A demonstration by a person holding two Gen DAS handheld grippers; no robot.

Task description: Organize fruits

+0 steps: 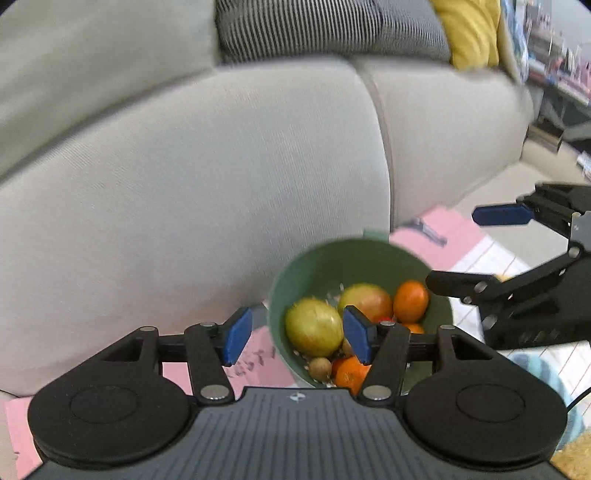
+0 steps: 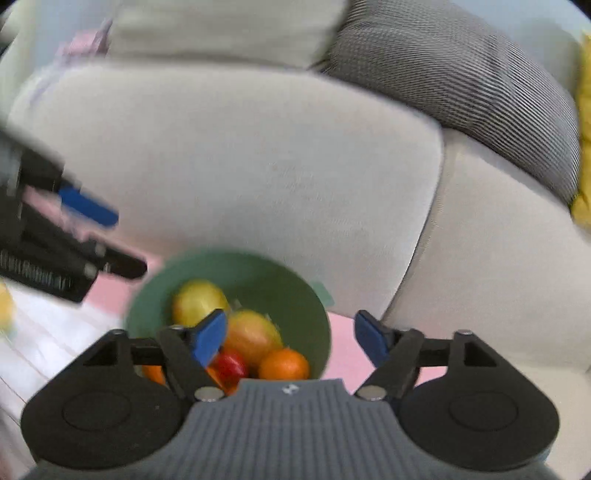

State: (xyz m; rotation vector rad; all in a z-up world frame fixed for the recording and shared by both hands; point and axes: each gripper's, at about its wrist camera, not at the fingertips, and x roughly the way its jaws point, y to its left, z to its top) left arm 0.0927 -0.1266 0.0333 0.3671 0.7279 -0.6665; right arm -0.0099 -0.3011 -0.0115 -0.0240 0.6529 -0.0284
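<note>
A green bowl (image 1: 360, 258) sits on a pink mat (image 1: 255, 363) in front of a beige sofa (image 1: 184, 192), and the fruits lie inside it: a yellow-green apple (image 1: 314, 326), a mango (image 1: 365, 301) behind it, an orange (image 1: 410, 301) at the right side, another orange (image 1: 351, 373) near the front with a small brown fruit (image 1: 319, 367) just beside it, and a red fruit (image 2: 231, 365) low between them. The left gripper (image 1: 295, 338) hovers over the bowl's near edge with its blue fingers (image 1: 238, 336) spread apart and nothing between them. The right gripper (image 2: 290, 338) hangs over the bowl's other side, its fingers (image 2: 208, 338) likewise wide apart and empty; from the left wrist view it shows at the right, above a white lined cloth (image 1: 491, 258). A striped cushion (image 1: 325, 29) and a yellow cushion (image 1: 472, 33) rest on the sofa behind. Both views are blurred.
</note>
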